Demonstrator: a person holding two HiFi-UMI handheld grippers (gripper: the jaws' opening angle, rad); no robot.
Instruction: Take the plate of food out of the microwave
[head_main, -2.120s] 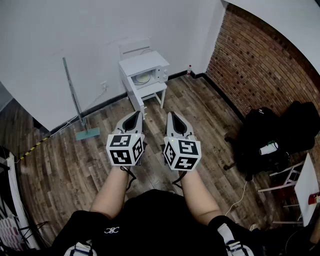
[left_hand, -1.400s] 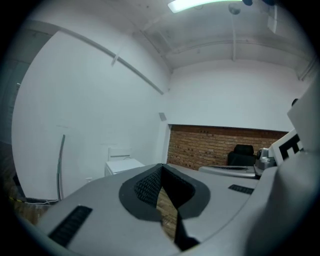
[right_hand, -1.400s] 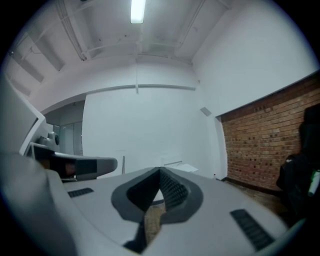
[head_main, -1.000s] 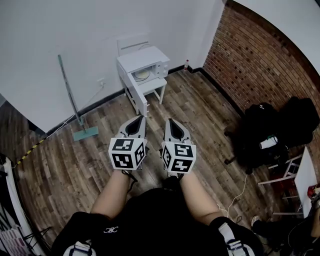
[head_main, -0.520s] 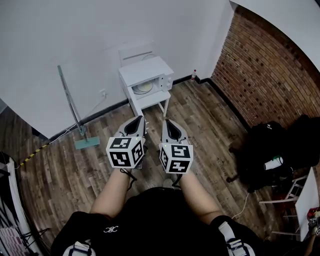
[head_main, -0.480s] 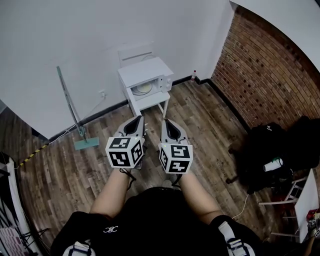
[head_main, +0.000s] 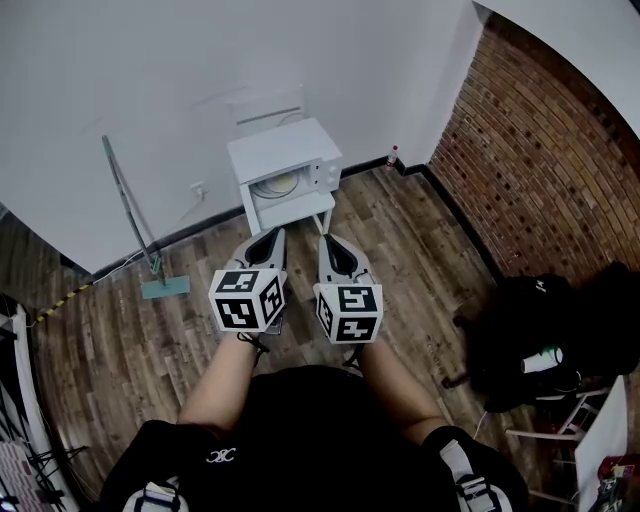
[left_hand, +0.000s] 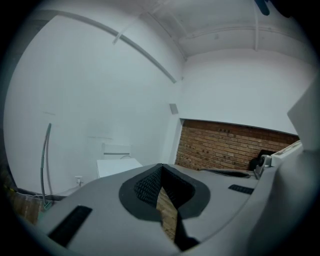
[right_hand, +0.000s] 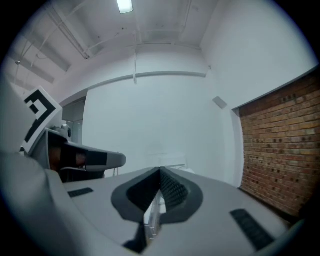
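The white microwave (head_main: 283, 158) stands on a small white table (head_main: 300, 205) against the far wall. Its cavity faces me, and a pale plate (head_main: 276, 184) lies inside; what is on it is too small to make out. My left gripper (head_main: 277, 235) and right gripper (head_main: 325, 240) are held side by side at chest height, well short of the microwave. Both are shut and hold nothing. In the left gripper view the left gripper (left_hand: 160, 166) points past the microwave's top (left_hand: 117, 166). The right gripper (right_hand: 160, 170) shows its jaws meeting at the tip.
A long-handled mop (head_main: 125, 212) leans on the wall left of the microwave. A white chair back (head_main: 266, 104) stands behind it. A brick wall (head_main: 540, 150) runs along the right, a small bottle (head_main: 392, 155) stands at its corner, and black bags (head_main: 545, 320) lie on the wooden floor.
The whole view has moved toward the microwave, which now sits closer and more central. Both grippers have stayed shut, side by side.
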